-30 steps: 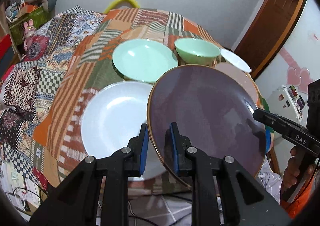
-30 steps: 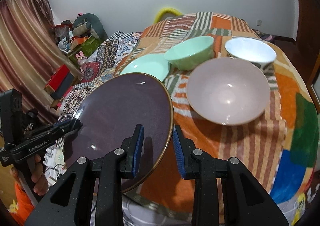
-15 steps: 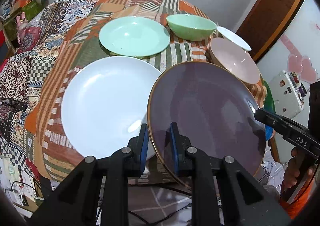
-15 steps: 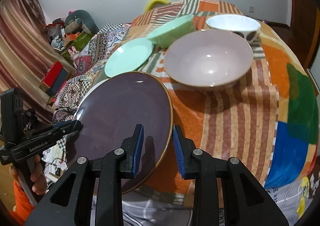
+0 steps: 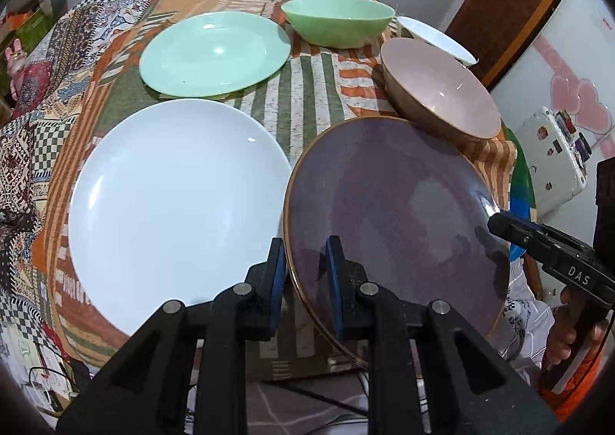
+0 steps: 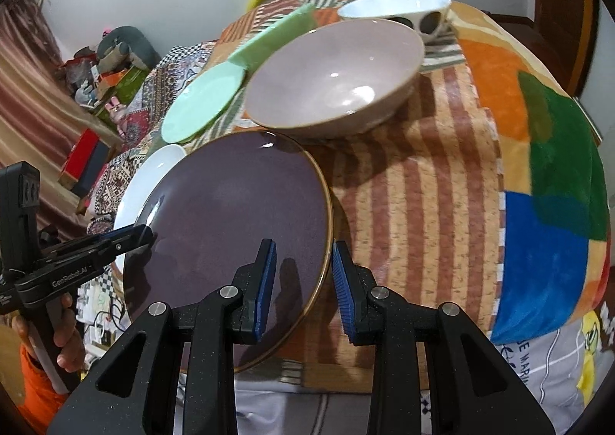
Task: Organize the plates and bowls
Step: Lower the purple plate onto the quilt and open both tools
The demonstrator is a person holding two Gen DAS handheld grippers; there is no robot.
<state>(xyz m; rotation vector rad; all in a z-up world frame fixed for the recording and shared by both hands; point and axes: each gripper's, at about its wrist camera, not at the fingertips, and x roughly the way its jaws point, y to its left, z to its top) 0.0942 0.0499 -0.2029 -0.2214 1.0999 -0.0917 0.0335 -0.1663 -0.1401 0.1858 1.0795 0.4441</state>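
A purple plate [image 5: 392, 212] with a gold rim hangs tilted over the near edge of the table, held from both sides. My left gripper [image 5: 305, 273] is shut on its left rim. My right gripper [image 6: 303, 273] is shut on its right rim; its tip [image 5: 499, 223] also shows in the left wrist view. In the right wrist view the purple plate [image 6: 230, 219] has the left gripper's tip [image 6: 144, 234] at its far side. A white plate [image 5: 173, 204] lies just left of it, and a pink bowl [image 5: 442, 89] stands right behind its far rim.
A green plate [image 5: 213, 52], a green bowl [image 5: 338, 21] and a white bowl [image 6: 396, 6] stand farther back on the patchwork cloth [image 6: 423, 185]. Toys and boxes [image 6: 111, 62] are piled left of the table. A wooden door [image 5: 511, 0] is at the right.
Both grippers have sunk and gone forward with the purple plate. The plate now hangs lower, close to the pink bowl and the white plate. Both grips are unchanged.
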